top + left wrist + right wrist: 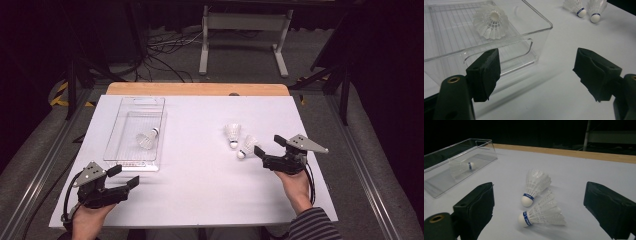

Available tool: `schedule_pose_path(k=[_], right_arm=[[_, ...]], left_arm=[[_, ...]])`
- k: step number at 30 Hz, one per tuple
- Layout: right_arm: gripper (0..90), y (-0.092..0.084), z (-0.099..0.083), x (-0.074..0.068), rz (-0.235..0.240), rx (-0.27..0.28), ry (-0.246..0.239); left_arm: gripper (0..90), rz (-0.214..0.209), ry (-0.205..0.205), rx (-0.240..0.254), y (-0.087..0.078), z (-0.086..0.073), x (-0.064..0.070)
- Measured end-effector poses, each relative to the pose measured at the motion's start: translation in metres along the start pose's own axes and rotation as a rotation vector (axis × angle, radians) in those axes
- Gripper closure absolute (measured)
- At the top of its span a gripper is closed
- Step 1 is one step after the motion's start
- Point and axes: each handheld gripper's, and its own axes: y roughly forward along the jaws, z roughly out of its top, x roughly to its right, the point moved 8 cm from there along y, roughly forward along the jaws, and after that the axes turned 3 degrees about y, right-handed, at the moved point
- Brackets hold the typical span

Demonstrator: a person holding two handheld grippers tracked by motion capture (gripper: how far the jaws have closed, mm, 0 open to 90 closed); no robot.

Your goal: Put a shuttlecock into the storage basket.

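Observation:
Two white shuttlecocks lie side by side on the white table: one [232, 134] [535, 186] farther back, the other [247, 146] [542, 213] nearer. My right gripper [268, 145] [537, 207] is open just to the right of them, jaws pointing at the nearer one, nothing held. A third shuttlecock [146, 139] [490, 25] lies inside a clear plastic tray [158, 135] [534, 27] at the left. My left gripper [125, 176] [536, 75] is open and empty, just in front of the tray's near right corner.
A wooden strip [197, 89] runs along the table's far edge. Beyond it the floor holds cables [165, 55] and a white metal stand [243, 35]. Black tripod legs [75, 80] stand at both back corners. Bare table lies between the two grippers.

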Motion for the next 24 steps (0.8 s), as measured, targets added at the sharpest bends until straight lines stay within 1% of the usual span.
schedule_pose_path(k=[11,15,24], right_arm=[[10.4,0.011,0.008,0.004,-0.012,-0.008,0.010],[10.6,0.016,0.011,0.005,-0.013,-0.027,0.010],[11.3,0.027,0.017,0.005,-0.017,-0.051,0.008]], left_arm=[[22.3,0.000,-0.003,0.000,0.000,0.000,0.000],[22.2,-0.001,-0.007,0.001,0.000,0.000,0.000],[22.2,-0.002,-0.007,-0.001,0.000,0.000,0.000]])
